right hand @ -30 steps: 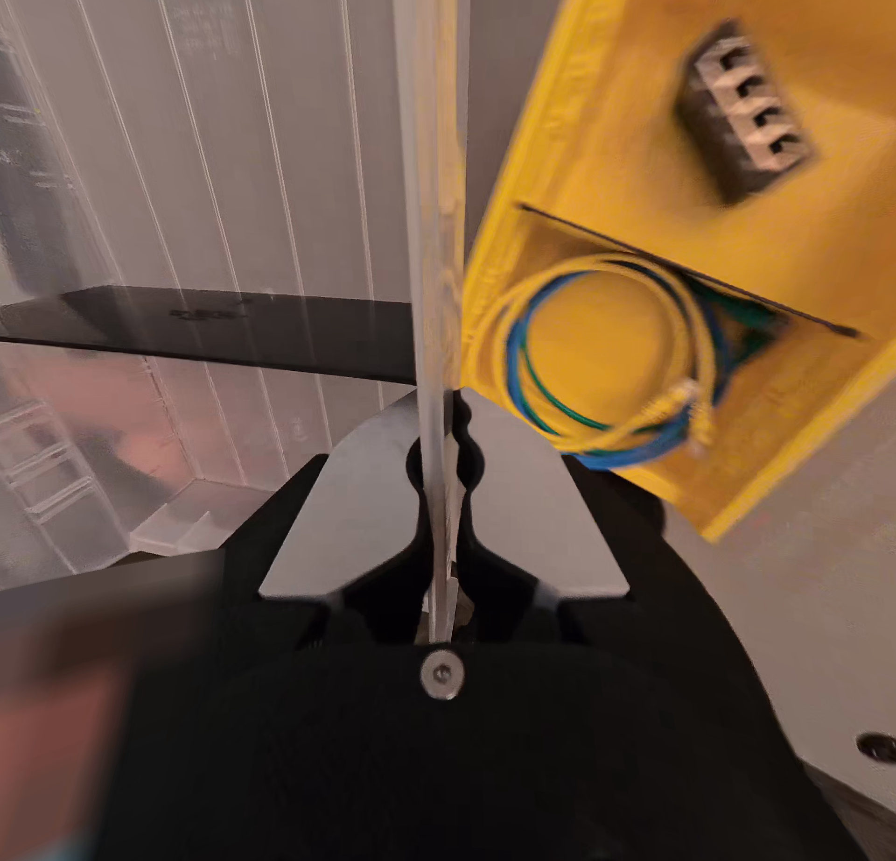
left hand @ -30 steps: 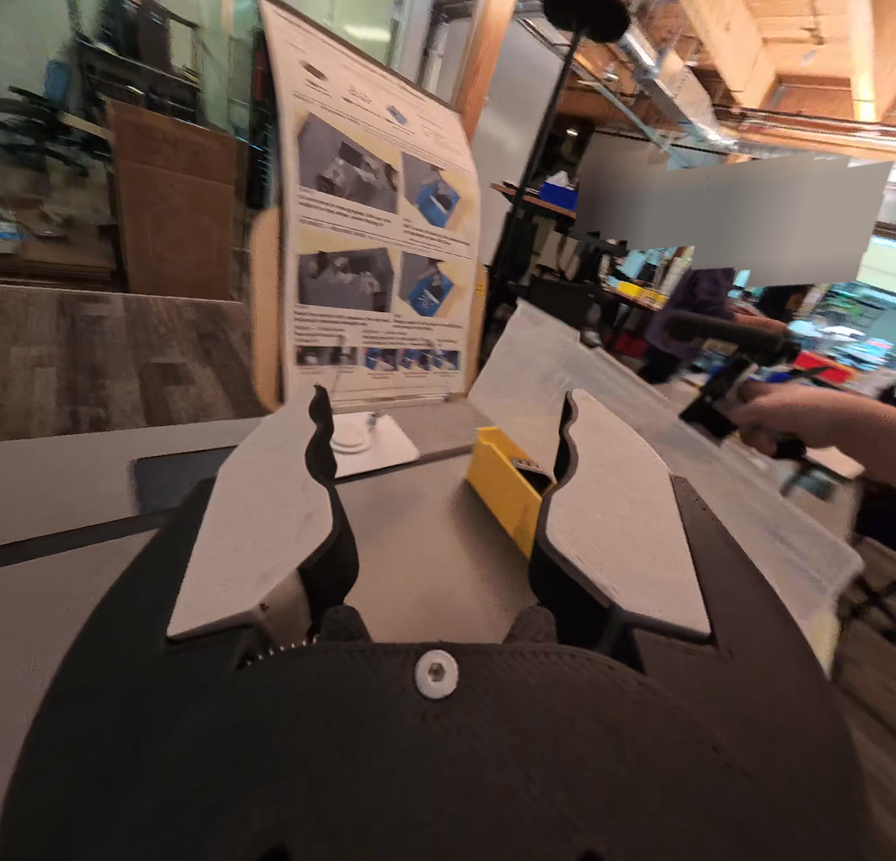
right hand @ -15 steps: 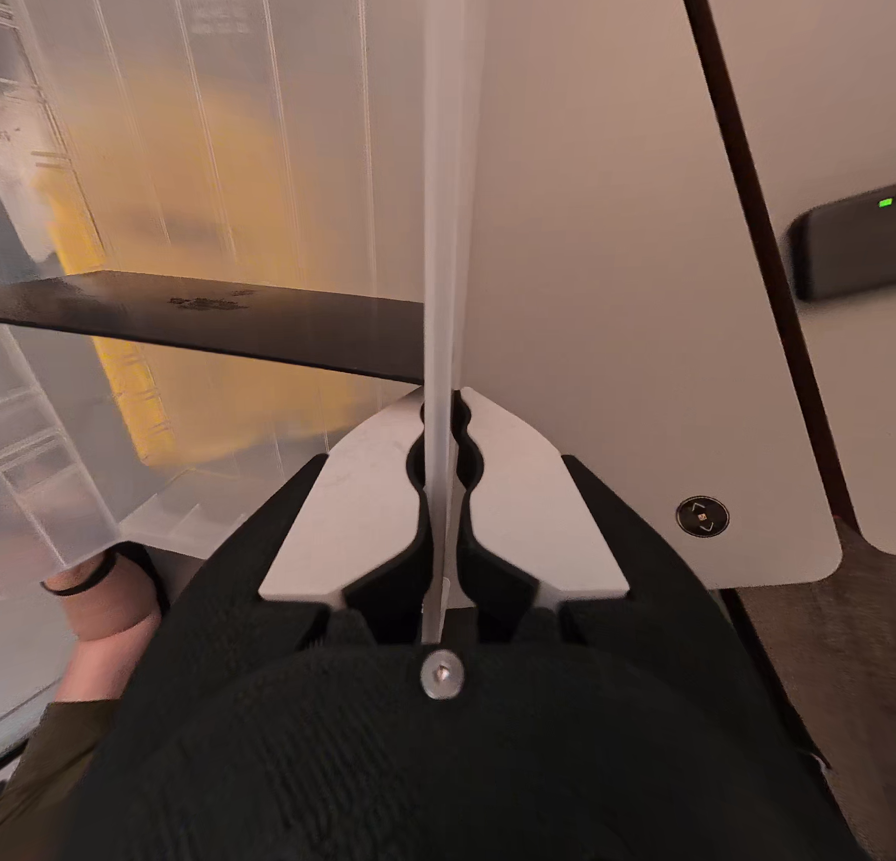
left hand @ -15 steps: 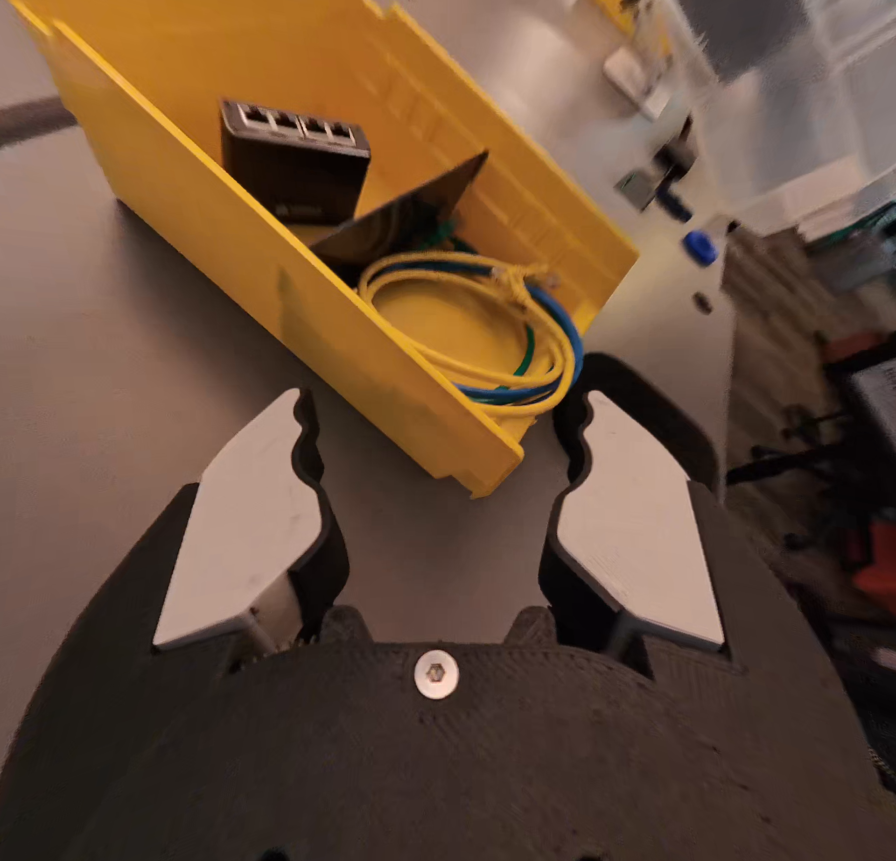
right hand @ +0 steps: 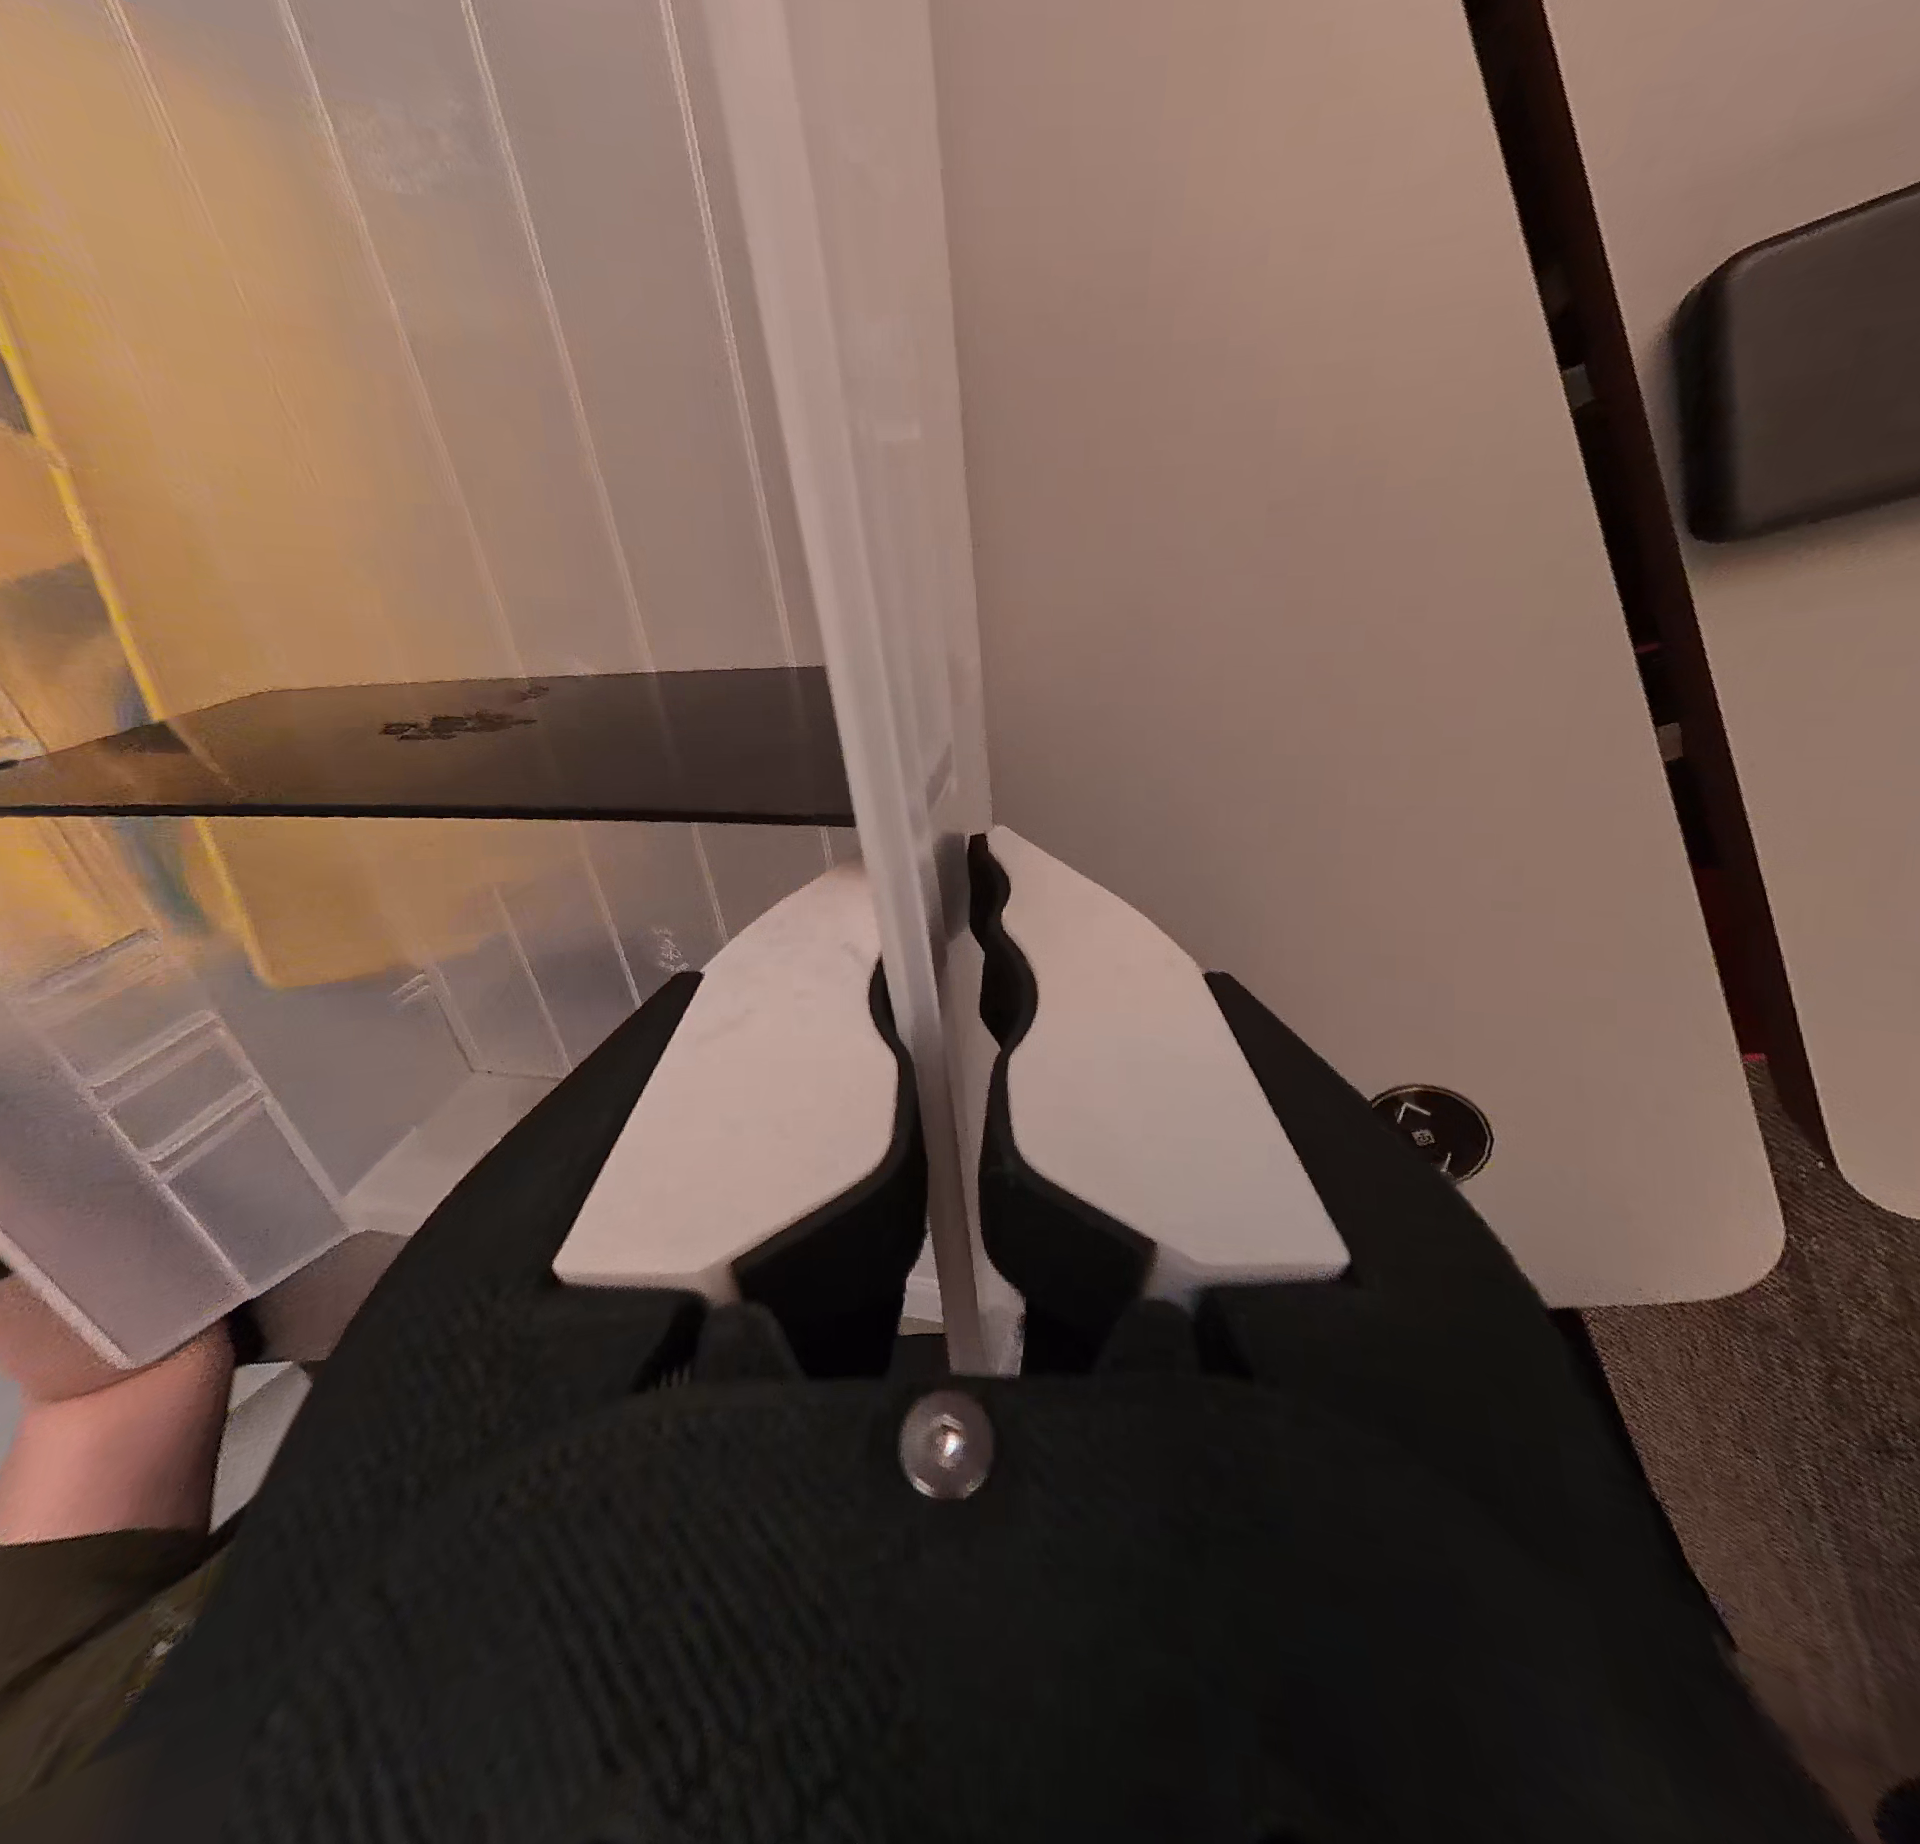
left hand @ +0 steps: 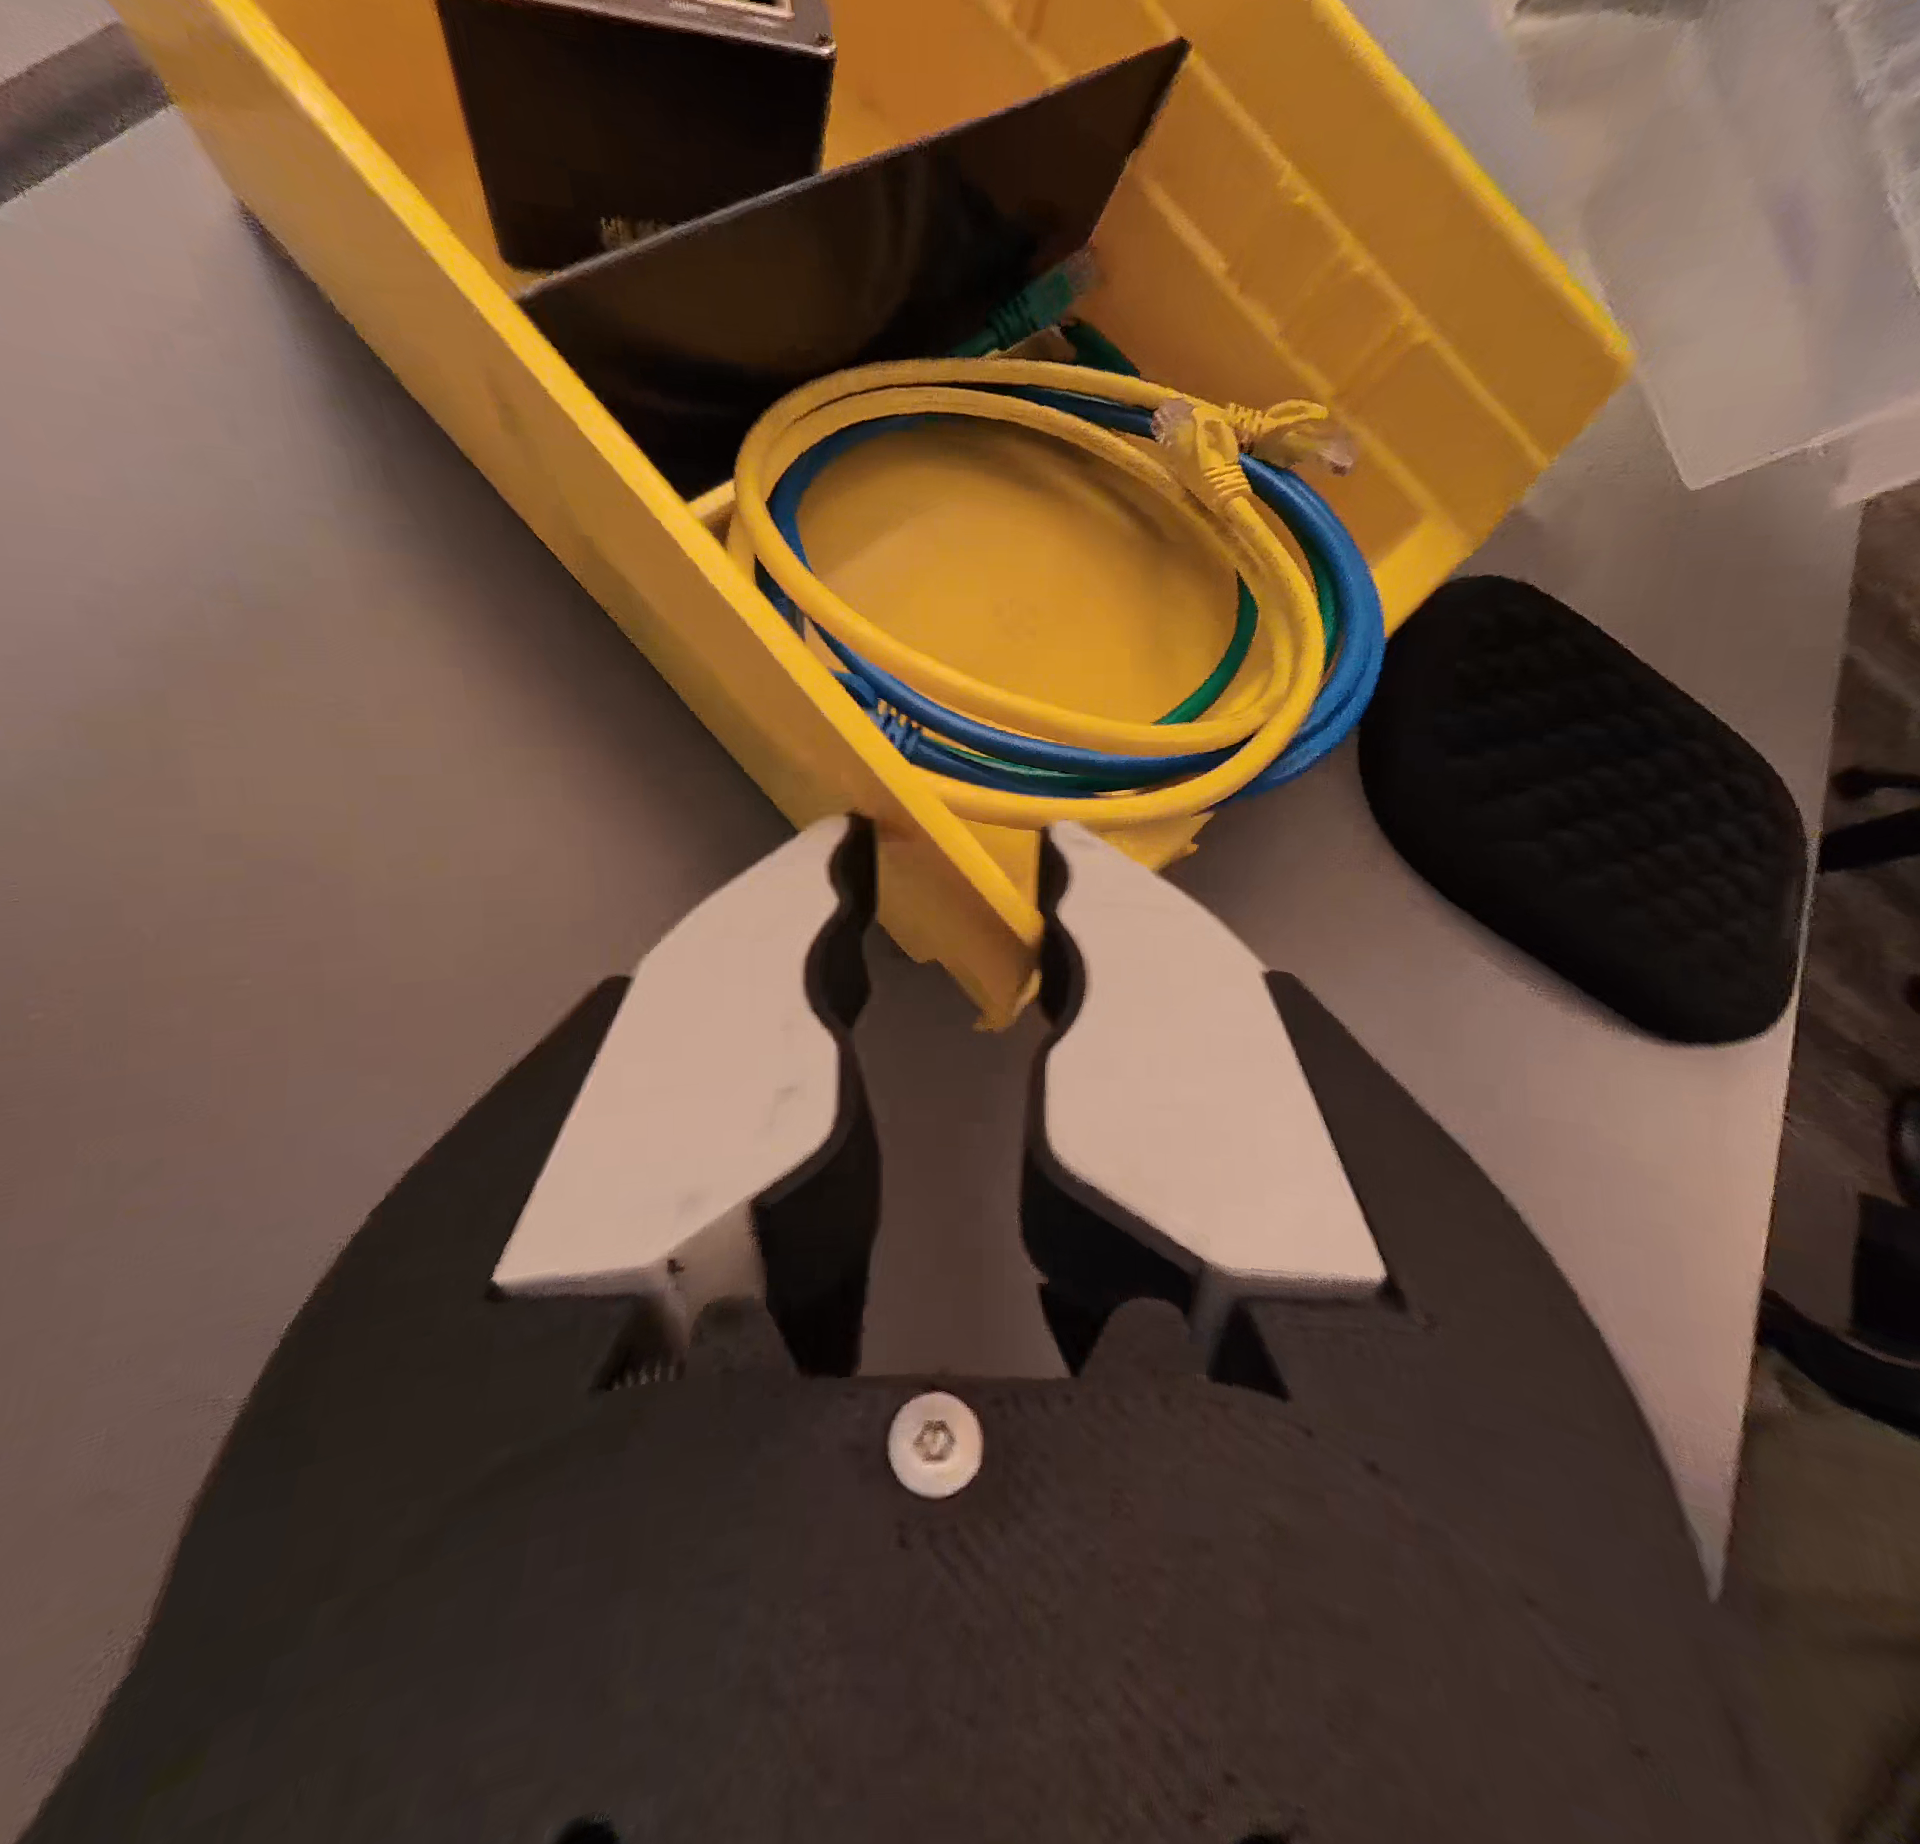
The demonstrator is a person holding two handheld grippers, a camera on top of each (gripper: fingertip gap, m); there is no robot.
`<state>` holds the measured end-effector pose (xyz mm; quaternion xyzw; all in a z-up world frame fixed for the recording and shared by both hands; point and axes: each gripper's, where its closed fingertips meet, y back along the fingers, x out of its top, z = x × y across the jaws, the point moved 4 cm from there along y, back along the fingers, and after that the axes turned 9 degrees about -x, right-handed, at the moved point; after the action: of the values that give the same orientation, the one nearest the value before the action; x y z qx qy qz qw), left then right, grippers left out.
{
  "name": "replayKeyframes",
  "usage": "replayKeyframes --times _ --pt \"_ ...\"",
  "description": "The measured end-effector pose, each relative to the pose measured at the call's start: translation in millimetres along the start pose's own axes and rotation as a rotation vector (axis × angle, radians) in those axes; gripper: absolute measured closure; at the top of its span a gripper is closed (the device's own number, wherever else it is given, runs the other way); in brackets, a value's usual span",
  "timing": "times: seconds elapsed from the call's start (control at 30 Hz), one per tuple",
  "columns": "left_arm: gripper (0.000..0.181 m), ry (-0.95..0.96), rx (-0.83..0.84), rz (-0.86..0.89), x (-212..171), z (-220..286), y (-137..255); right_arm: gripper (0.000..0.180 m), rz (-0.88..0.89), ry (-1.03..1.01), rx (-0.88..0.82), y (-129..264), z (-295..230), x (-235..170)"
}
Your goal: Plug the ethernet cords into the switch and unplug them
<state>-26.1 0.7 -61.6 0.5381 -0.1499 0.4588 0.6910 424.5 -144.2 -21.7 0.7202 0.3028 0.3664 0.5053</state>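
The left hand-held gripper is nearly closed around the near corner of the yellow bin on the table. The right hand-held gripper is clamped on the wall of a clear plastic bin.

Advice: grip the corner firmly and steady the bin before reaching for a plug.

Count: one switch behind the black divider, with four ports showing; three coiled cords in front of it: yellow, blue and green.

Yellow bin — black switch
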Motion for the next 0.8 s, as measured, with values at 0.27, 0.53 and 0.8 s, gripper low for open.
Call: replayKeyframes --times 0.27,0.53,0.8 --pt "0.176 -0.09 0.277 -0.229 -12.4 -66.7 66.6 0.175 -0.024 0.025 0.003 -21.7 -8.5 -5.4" --pt "0.174 0.261 0.126 -0.429 -73.1 -86.9 176.0 0.174 -0.075 0.12 -0.025 -45.5 -32.3 -9.6" --pt "0.129 0.008 0.373 -0.236 -23.5 -104.0 163.2 0.175 -0.113 0.172 -0.055 -61.3 -48.9 -10.0"
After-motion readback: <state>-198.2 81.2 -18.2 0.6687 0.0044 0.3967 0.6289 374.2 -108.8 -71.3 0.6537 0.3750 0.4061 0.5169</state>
